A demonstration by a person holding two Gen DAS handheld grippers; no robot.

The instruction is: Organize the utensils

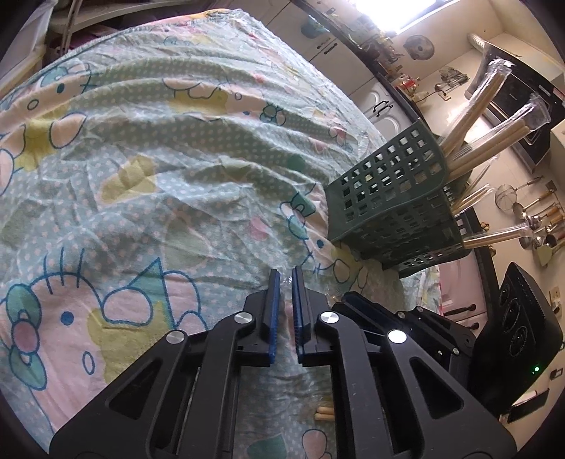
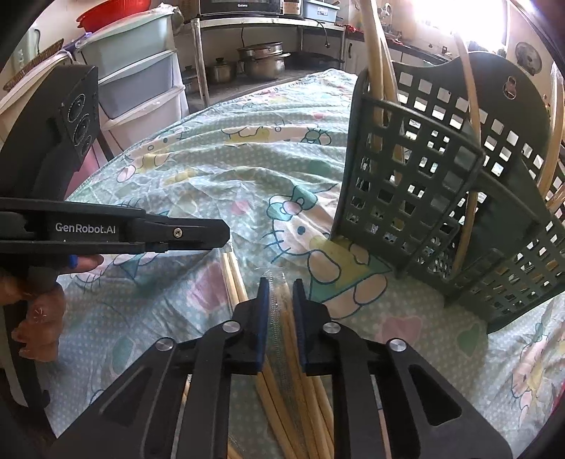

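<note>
Tablecloth [image 2: 219, 169] bears green basket [image 2: 416, 183] holding chopsticks [image 2: 379, 70].

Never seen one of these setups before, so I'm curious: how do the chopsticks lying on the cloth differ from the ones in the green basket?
The chopsticks on the cloth lie flat, while the chopsticks in the basket stand tilted, tips poking out above the green basket. The lying ones sit between the right gripper pads; the basket ones are untouched. Both look pale wood in clear plastic sleeves.

Daylight floods in from a window [image 1: 395, 10] far beyond the right gripper [image 2: 280, 282], blown out to white glare. The patterned tablecloth [image 1: 159, 176] is evenly lit and sharp. Fisheye bending curves everything toward dark, vignetted corners.
</note>
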